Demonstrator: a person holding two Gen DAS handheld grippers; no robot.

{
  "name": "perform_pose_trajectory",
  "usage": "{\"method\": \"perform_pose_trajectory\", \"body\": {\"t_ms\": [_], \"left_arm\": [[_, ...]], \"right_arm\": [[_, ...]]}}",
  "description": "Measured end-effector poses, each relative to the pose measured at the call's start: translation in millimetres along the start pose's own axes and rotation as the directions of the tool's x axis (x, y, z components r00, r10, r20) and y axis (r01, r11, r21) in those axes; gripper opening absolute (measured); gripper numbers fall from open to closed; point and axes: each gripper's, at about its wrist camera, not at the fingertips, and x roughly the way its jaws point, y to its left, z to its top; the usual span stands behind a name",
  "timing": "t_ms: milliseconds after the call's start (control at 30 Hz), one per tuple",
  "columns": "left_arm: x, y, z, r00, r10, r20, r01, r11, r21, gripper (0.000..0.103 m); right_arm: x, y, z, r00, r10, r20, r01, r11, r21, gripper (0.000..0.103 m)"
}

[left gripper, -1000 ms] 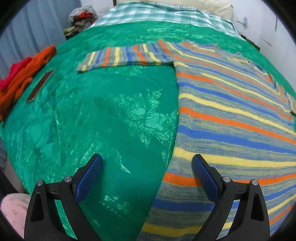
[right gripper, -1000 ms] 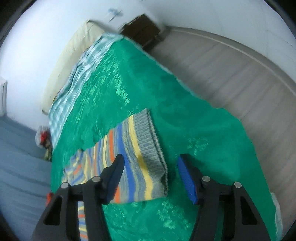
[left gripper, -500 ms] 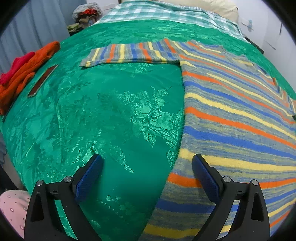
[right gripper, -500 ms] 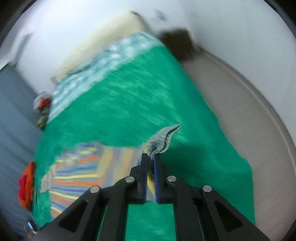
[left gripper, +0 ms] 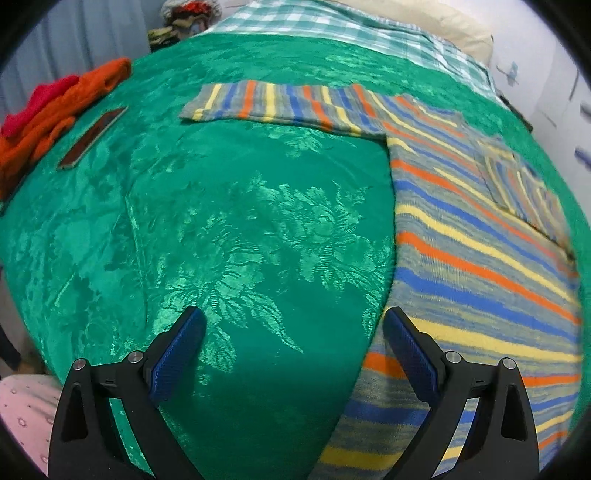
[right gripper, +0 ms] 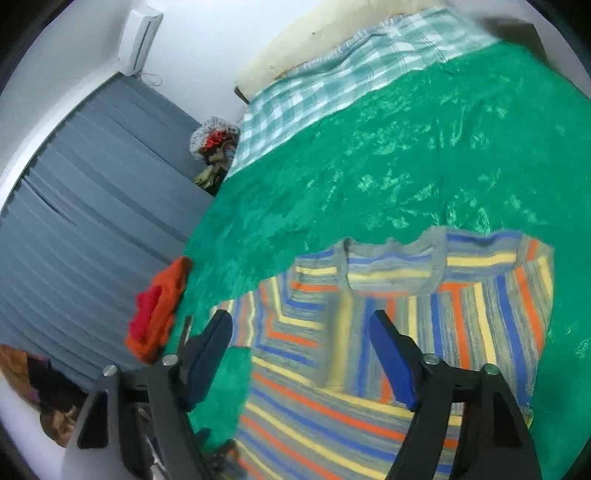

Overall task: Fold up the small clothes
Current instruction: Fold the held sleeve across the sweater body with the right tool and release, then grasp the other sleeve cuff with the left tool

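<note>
The striped knitted sweater (left gripper: 480, 258), banded in grey, blue, orange and yellow, lies flat on the bed's green floral bedspread (left gripper: 240, 229). The left hand-held gripper (left gripper: 293, 330) hovers over its near edge with jaws spread and nothing between them; its right blue pad (left gripper: 410, 354) is above the sweater's side hem, its left pad above bare bedspread. The right hand-held gripper (right gripper: 301, 343) has just been opening its jaws and now stands released above the sweater's chest, gripping nothing. In the right wrist view one sleeve (right gripper: 491, 314) lies folded across the body, just below the grey neckline (right gripper: 391, 266). In the left wrist view the other sleeve (left gripper: 273, 101) stretches out to the left on the bedspread. Farther left lie a dark flat phone-like slab (left gripper: 92, 136) and a pile of orange and red clothes (left gripper: 55, 110). A checked blanket (left gripper: 332, 18) covers the far end of the bed.
</note>
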Motion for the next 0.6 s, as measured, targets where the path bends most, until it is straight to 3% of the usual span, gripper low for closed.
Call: {"method": "perform_pose_trajectory", "body": {"t_ms": [100,167,233,267,333,367,433,467,533,600], "left_arm": [[0.8,1.6,1.4,1.0,-0.017,-0.002,0.017,1.0,-0.01,0.098],[3.1,-1.6,2.1,1.0,-0.018,-0.006,0.018,1.0,0.007,0.098],[4.6,-6.1,0.8,1.0,-0.007,-0.01,0.007,0.999,0.033,0.098],[4.9,-8.4,-0.1,1.0,-0.004,-0.011,0.004,0.999,0.044,0.098],[4.8,-11.8,-1.8,1.0,-0.003,-0.012,0.004,0.998,0.062,0.098],[4.3,-13.3,-3.0,1.0,-0.002,-0.012,0.003,0.998,0.069,0.098],[5.2,-16.1,-4.9,1.0,0.005,-0.012,-0.004,0.996,0.085,0.099],[6.2,-17.8,-5.9,1.0,0.009,-0.013,-0.007,0.996,0.094,0.099],[9.3,-22.6,-7.6,1.0,0.024,-0.014,-0.022,0.993,0.116,0.1],[10.9,-26.4,-9.1,0.999,0.038,-0.008,-0.037,0.99,0.133,0.101]], "right_arm": [[12.2,-25.1,-9.0,0.993,-0.092,-0.075,0.092,0.996,-0.002,0.061],[19.9,-47.0,-23.4,0.973,-0.173,-0.154,0.171,0.985,-0.028,0.055],[25.1,-75.0,-41.2,0.93,-0.304,-0.208,0.298,0.953,-0.058,0.053],[25.2,-97.0,-49.5,0.885,-0.41,-0.22,0.402,0.912,-0.082,0.053],[13.6,-128.8,-54.9,0.825,-0.527,-0.204,0.525,0.849,-0.067,0.029],[4.8,-134.9,-55.3,0.824,-0.536,-0.185,0.537,0.842,-0.05,0.011],[-13.9,-126.9,-54.5,0.821,-0.559,-0.12,0.557,0.829,-0.055,0.017],[-20.9,-112.4,-54.5,0.854,-0.511,-0.093,0.505,0.859,-0.084,0.017],[-23.4,-85.5,-58.1,0.9,-0.427,-0.088,0.413,0.9,-0.141,0.024],[-14.4,-76.1,-63.5,0.912,-0.395,-0.108,0.372,0.91,-0.184,0.037]]}}
